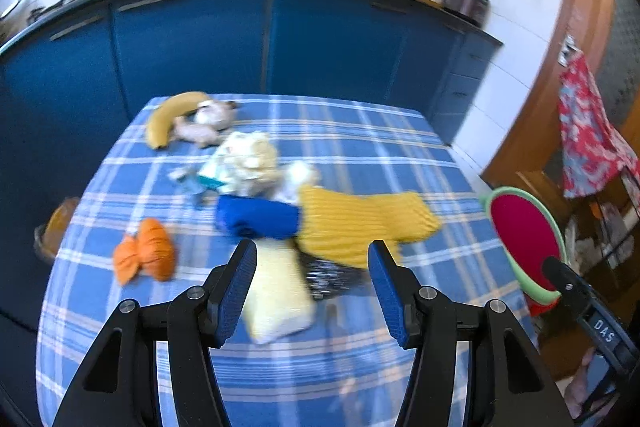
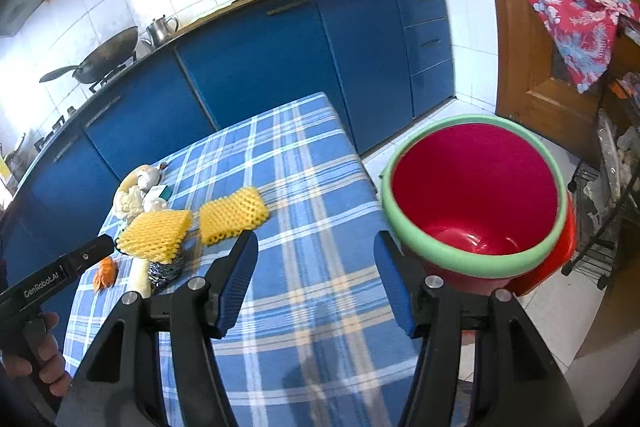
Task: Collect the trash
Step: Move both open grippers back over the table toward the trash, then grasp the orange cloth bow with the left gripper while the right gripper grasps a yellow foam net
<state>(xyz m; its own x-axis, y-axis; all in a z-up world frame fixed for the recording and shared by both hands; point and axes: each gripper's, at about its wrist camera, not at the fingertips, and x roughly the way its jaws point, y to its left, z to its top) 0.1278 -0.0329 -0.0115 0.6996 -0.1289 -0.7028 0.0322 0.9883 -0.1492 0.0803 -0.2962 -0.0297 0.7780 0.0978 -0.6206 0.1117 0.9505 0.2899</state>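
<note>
I am holding both tongs spread over the checked tabletop (image 2: 304, 187), nothing between their pads. The left tongs (image 1: 312, 291) are hanging above a pale yellow packet (image 1: 280, 299) and a dark foil wrapper (image 1: 332, 277) near the near edge. The right tongs (image 2: 316, 283) are pointing past the right edge, where the red bucket (image 2: 476, 195) is standing empty. Yellow foam nets (image 2: 232, 213) are lying mid-tabletop.

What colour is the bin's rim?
Green, around a red bin; clearest in the right wrist view.
</note>
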